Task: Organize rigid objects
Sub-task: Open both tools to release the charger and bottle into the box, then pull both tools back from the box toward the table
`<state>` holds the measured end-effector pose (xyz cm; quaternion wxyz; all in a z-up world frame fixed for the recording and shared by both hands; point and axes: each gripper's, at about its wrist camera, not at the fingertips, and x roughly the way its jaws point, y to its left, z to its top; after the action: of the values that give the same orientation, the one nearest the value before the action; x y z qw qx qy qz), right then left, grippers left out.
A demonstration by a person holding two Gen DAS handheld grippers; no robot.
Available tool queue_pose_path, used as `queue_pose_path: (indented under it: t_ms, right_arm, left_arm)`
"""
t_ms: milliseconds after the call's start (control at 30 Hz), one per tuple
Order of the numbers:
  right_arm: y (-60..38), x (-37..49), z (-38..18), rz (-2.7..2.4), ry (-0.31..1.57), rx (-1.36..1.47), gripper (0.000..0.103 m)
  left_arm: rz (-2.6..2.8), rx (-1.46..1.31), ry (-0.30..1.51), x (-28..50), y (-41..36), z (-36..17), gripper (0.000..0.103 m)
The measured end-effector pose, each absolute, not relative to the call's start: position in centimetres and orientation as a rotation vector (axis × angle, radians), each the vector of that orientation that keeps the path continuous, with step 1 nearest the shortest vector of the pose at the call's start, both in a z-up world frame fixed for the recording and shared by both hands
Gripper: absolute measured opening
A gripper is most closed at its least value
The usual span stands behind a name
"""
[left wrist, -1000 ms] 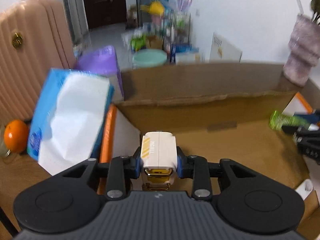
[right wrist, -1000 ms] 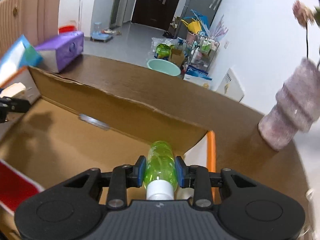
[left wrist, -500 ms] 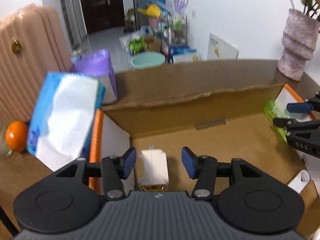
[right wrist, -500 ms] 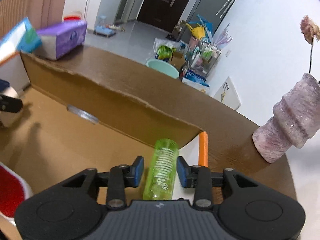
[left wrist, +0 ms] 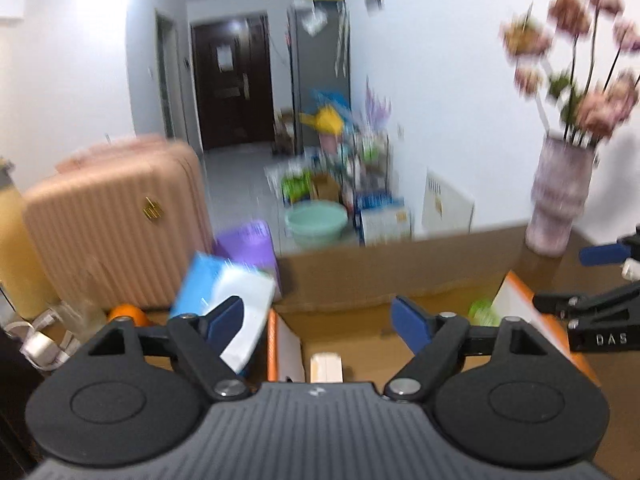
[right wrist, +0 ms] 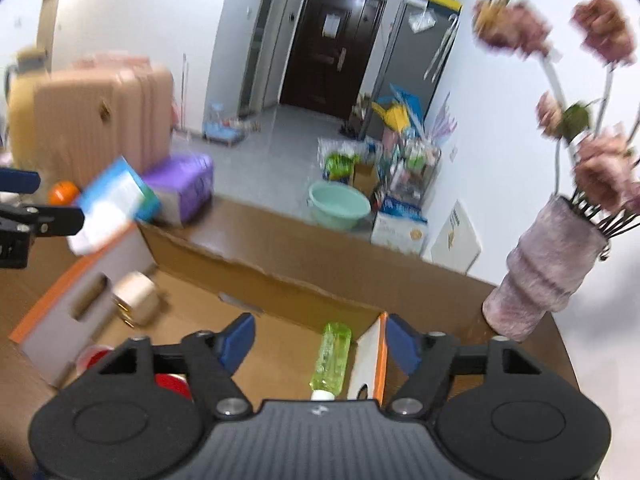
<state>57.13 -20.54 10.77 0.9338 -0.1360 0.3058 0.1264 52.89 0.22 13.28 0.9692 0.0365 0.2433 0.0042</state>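
An open cardboard box (left wrist: 384, 276) (right wrist: 280, 280) stands on the brown table. A white and gold block (left wrist: 326, 366) lies inside at its left end; in the right wrist view the block (right wrist: 134, 300) shows by the left wall. A green bottle (right wrist: 332, 354) with a white cap lies at the box's right end; a green bit of the bottle (left wrist: 482, 312) shows in the left wrist view. My left gripper (left wrist: 318, 318) is open and empty above the block. My right gripper (right wrist: 320, 340) is open and empty above the bottle.
A blue tissue pack (left wrist: 224, 292) and a purple pack (left wrist: 248, 244) lie left of the box, with an orange (left wrist: 128, 314) and a pink suitcase (left wrist: 116, 220) beyond. A vase of flowers (right wrist: 548, 268) stands at the right. A red object (right wrist: 172, 384) lies in the box.
Both grippers let go of their objects, opened wide and rose away from the box. The block and the bottle now lie in the box.
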Motion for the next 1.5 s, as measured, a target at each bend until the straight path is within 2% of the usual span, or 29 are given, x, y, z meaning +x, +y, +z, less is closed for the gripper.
queue_pose_path:
  t_ms: [67, 233, 367, 600, 667, 833, 967, 1100, 1233, 1500]
  right_arm:
    - [-21.0, 55.4, 12.3, 0.278, 0.579, -0.235, 0.085]
    - [-21.3, 50.7, 14.2, 0.298, 0.507, -0.154, 0.086]
    - [-21.3, 46.6, 14.5, 0.305, 0.449, -0.14, 0.091]
    - [-20.8, 38.1, 12.4, 0.323, 0.364, -0.205, 0.095]
    - [-21.1, 35.3, 11.6, 0.326, 0.328, -0.206, 0.098]
    - [-22.5, 28.6, 8.6, 0.34, 0.294, -0.129, 0.099]
    - [-23.2, 24.1, 5.9, 0.328, 0.291, -0.064, 0.099]
    - [-23.3, 20.7, 4.0, 0.311, 0.301, -0.017, 0.1]
    - [-22.2, 18.3, 3.5, 0.331, 0.292, -0.1, 0.1]
    - [-22.8, 16.8, 2.0, 0.34, 0.305, -0.101, 0.103]
  left_arm:
    - [0.032, 0.077, 0.419, 50.3, 0.2, 14.7, 0.09]
    - [0.049, 0.052, 0.326, 45.1, 0.5, 15.9, 0.094]
    - [0.074, 0.013, 0.254, 40.2, 1.3, 15.3, 0.099]
    - [0.1, 0.012, 0.253, 30.9, 3.2, 10.6, 0.099]
    - [0.138, -0.012, 0.221, 27.1, 4.1, 8.4, 0.099]
    - [0.217, -0.035, 0.209, 18.8, 5.0, 3.7, 0.099]
    - [0.251, -0.038, 0.215, 14.4, 5.4, 2.1, 0.099]
    - [0.269, 0.004, 0.168, 12.2, 5.1, 2.7, 0.099]
    - [0.241, -0.029, 0.131, 11.6, 4.6, 3.8, 0.101]
    - [0.166, 0.028, 0.184, 12.9, 1.2, 1.6, 0.101]
